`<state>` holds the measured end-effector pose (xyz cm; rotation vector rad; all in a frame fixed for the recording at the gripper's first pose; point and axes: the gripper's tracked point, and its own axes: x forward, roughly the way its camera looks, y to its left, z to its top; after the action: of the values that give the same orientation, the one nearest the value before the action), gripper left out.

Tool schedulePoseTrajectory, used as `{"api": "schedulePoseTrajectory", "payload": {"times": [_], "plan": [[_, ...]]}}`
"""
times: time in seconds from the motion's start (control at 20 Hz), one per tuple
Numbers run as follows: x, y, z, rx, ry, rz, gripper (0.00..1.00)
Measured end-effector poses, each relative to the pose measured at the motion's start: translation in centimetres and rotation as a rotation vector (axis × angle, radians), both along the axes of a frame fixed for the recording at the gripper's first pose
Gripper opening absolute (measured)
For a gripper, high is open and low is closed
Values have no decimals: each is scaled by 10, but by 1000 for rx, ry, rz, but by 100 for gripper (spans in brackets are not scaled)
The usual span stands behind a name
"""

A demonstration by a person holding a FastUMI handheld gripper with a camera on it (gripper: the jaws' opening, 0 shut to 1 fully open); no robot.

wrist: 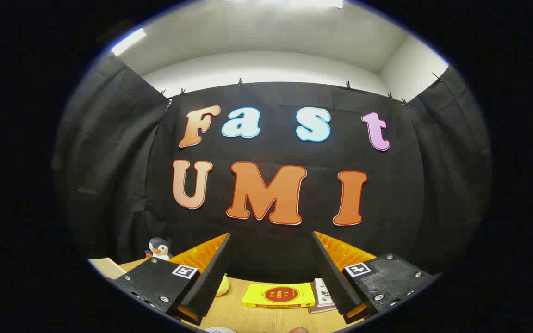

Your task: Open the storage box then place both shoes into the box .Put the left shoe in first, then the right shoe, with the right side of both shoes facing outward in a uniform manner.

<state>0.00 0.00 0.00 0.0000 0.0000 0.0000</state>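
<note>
Claw (271, 240) fingers spread wide and empty, yellow book (278, 296) on table (238, 314) between them

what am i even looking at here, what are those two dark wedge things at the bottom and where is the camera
The camera rides on a handheld tool that a person carries, and it looks forward along the tool's two fingers through a fisheye lens, which is why the picture is round and bent. The two wedges are those fingers; together they are the tongs. They stand wide apart and hold nothing.

Between and just beyond the fingers lies a wooden table. On it is a flat yellow box, with a small stack of books beside it. A small yellow object peeks out next to one finger; I cannot tell what it is. Further back sits a toy penguin. Behind everything hangs the booth's black cloth wall.
</note>
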Motion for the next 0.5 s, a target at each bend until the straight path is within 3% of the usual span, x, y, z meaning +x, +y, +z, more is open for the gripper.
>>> {"api": "schedulePoseTrajectory", "payload": {"times": [0.5], "plan": [[-14,2,-4,-16,30,2,99]]}}
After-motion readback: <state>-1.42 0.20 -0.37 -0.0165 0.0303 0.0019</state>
